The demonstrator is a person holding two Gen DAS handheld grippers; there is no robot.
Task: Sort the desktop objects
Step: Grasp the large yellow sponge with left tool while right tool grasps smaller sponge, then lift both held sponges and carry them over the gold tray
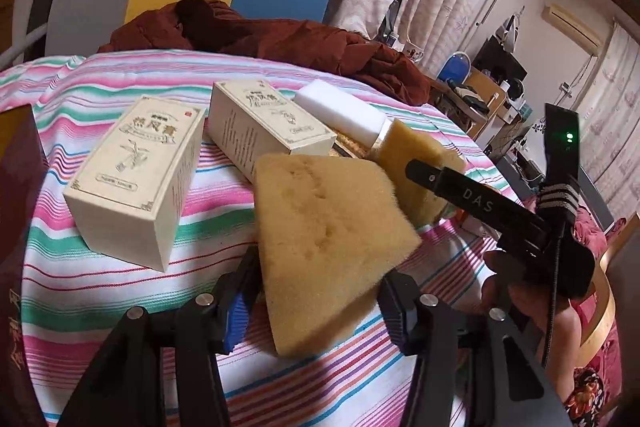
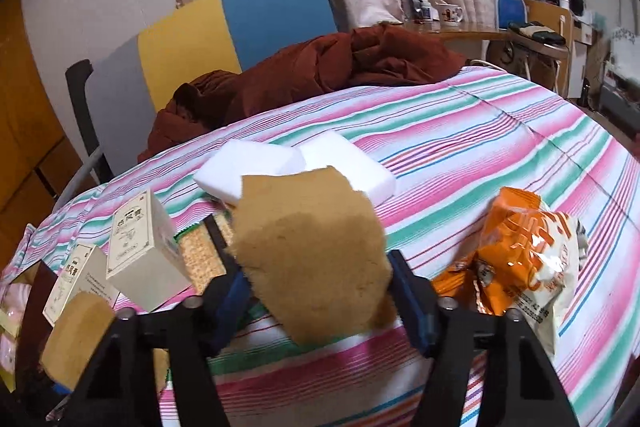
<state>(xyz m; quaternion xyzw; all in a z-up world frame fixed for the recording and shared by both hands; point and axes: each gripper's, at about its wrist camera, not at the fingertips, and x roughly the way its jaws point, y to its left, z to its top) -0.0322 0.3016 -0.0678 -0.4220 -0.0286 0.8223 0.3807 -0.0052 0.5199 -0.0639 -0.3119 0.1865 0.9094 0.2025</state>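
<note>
left gripper [image 1: 316, 303] pinches a yellow sponge [image 1: 328, 239] above the striped cloth [image 1: 120, 307]; right gripper [image 2: 320, 291] pinches a brown sponge [image 2: 312, 251]. both look light, soft, squashy — grip mid-body, gently.

Two yellow sponges, porous matt foam with a rough pitted face: one [image 1: 328, 251] in the left gripper [image 1: 316, 311], one [image 2: 312, 259] in the right gripper [image 2: 320, 303], both grippers of matt black plastic with ribbed blue pads [image 1: 236, 319] and small bright metal screws. Two cream boxes [image 1: 136, 179] [image 1: 268, 131] of smooth matt printed card; white blocks [image 2: 344, 167] of fine, smooth matt foam; snack bag [image 2: 524, 255], lower right, of glossy crinkled orange-and-white film. Striped cover [image 2: 480, 131] of soft woven matt cloth on the counter; rust-brown garment [image 2: 340, 67], upper centre, of creased cloth with a slight sheen.
</note>
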